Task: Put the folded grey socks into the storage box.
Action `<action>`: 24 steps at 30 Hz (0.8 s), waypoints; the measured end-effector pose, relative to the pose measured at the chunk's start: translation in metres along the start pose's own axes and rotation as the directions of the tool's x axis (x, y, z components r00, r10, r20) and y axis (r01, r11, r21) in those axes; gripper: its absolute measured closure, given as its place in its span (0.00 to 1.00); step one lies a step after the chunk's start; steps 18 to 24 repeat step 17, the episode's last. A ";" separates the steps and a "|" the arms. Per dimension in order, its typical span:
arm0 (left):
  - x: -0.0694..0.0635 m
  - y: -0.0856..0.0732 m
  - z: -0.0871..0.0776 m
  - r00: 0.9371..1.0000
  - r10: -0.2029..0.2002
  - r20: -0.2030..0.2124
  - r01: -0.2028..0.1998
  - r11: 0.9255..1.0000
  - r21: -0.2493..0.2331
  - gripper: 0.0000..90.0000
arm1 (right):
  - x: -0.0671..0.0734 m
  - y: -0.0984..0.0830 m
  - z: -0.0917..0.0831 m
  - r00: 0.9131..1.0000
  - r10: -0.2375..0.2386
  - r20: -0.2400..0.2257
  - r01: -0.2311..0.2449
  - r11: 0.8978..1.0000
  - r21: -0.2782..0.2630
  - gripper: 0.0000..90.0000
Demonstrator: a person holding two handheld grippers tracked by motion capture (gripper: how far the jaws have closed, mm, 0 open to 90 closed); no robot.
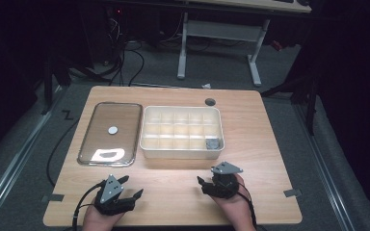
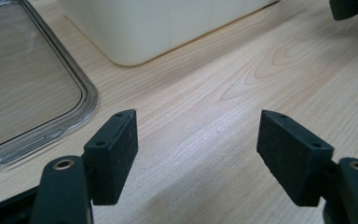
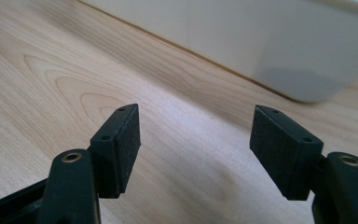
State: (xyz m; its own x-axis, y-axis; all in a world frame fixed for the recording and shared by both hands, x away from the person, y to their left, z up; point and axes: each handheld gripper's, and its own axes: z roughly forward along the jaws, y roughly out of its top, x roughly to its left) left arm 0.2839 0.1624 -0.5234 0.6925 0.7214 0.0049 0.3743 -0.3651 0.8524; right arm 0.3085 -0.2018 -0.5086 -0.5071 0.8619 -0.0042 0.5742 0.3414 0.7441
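A: How are the grippers seen?
B: The left gripper [image 1: 131,187] and right gripper [image 1: 204,183] are held with jaws spread, empty, just before the compartment box [image 1: 147,144].
A: And the grey disc [image 1: 213,143]?
B: It is lodged in the box's near right compartment.

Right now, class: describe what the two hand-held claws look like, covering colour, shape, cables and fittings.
Both are black. The left claw and right claw each carry a grey three-cornered plate on top and trail a black cable. Up close, each has two flat rectangular black pads with small screw holes, mounted on arms with brass-coloured fittings. No sleeves are visible.
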 end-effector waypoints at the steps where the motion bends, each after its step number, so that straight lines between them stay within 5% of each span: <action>1: 0.000 0.000 -0.001 1.000 -0.004 -0.001 0.004 1.000 -0.002 0.33 | 0.003 -0.005 -0.002 1.000 0.021 0.010 -0.021 0.999 -0.030 0.39; 3: 0.001 0.000 -0.001 1.000 -0.007 -0.004 0.007 1.000 -0.003 0.33 | 0.008 -0.020 -0.008 0.997 0.077 0.017 -0.074 0.991 -0.107 0.39; 4: 0.001 0.000 -0.001 1.000 -0.007 -0.001 0.007 1.000 -0.005 0.33 | 0.010 -0.025 -0.011 0.994 0.109 0.008 -0.107 0.989 -0.099 0.37; 7: 0.000 -0.001 0.002 1.000 0.011 -0.001 -0.011 1.000 0.013 0.33 | 0.012 -0.029 -0.013 0.998 0.061 0.018 -0.060 0.995 -0.079 0.37; 24: 0.002 0.000 0.005 1.000 0.008 -0.003 -0.008 1.000 0.020 0.33 | 0.007 -0.031 -0.008 0.996 0.086 0.015 -0.085 0.995 -0.061 0.38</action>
